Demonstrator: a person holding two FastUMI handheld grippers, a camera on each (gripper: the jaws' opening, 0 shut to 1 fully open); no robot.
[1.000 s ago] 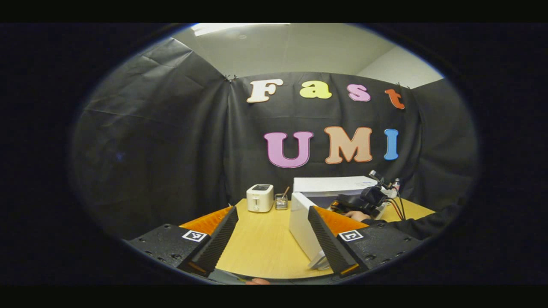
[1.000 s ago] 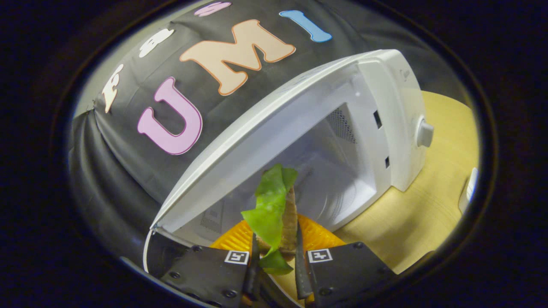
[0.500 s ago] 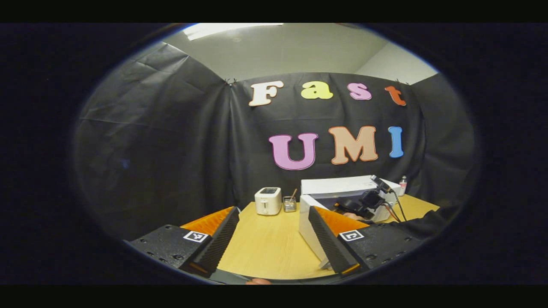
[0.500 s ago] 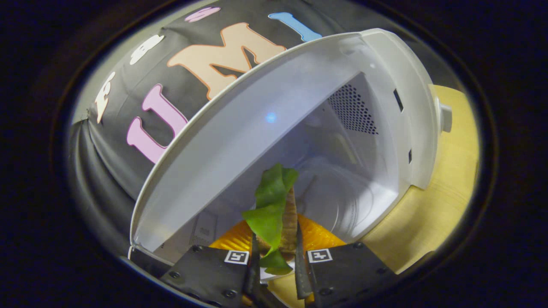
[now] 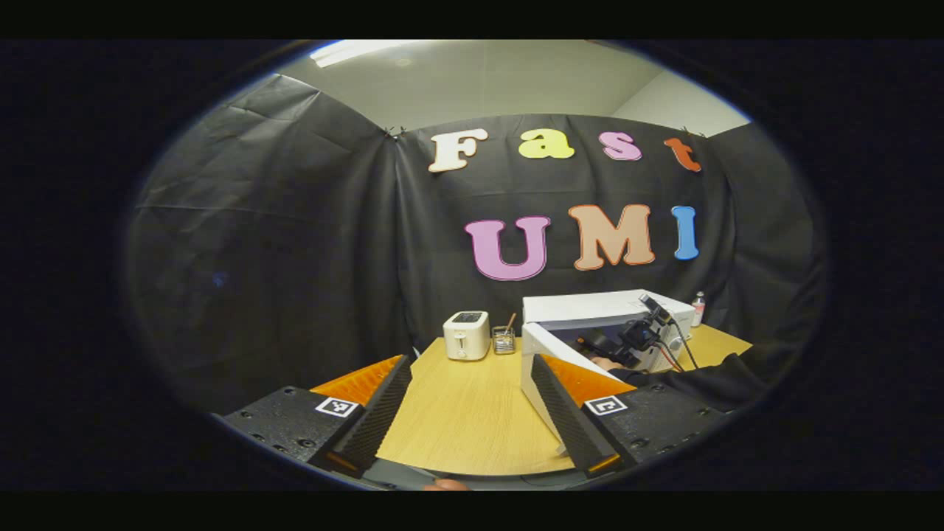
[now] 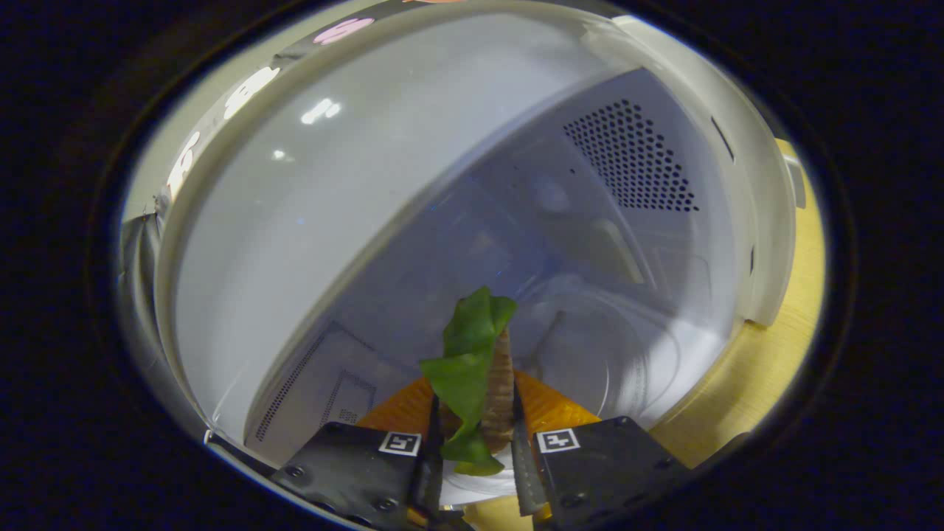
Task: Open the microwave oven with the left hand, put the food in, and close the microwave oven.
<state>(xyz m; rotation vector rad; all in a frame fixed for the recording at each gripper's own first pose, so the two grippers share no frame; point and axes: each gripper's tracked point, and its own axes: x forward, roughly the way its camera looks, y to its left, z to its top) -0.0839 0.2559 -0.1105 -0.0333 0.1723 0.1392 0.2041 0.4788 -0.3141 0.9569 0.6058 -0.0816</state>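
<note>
Food [image 6: 472, 376], a green leaf with a brown ridged piece beside it, sits pinched between both fingers of the right tool [image 6: 476, 457], which is clenched on it. In the right gripper view the food pokes into the white inside of the microwave oven [image 6: 627, 243], just over the round glass plate [image 6: 612, 361] on its floor. Little holes dot the inside wall on the right. The wooden bench [image 6: 767, 383] shows at the right edge. In the left gripper view the left tool [image 5: 468, 413] is released, with its fingers wide apart and nothing between them. It hangs over the near end of the bench [image 5: 464, 413], well apart from the microwave oven [image 5: 605, 313]. The oven door [image 5: 549, 369] is swung open toward the camera. The right tool [image 5: 616, 346] reaches into the oven there, with a hand [image 5: 606, 363] and a dark sleeve [image 5: 700, 383] behind it. A white toaster [image 5: 466, 335] and a small glass jar [image 5: 504, 340] stand just beside each other at the far side of the bench, left of the oven. A small bottle [image 5: 698, 308] stands to the right of the oven.
</note>
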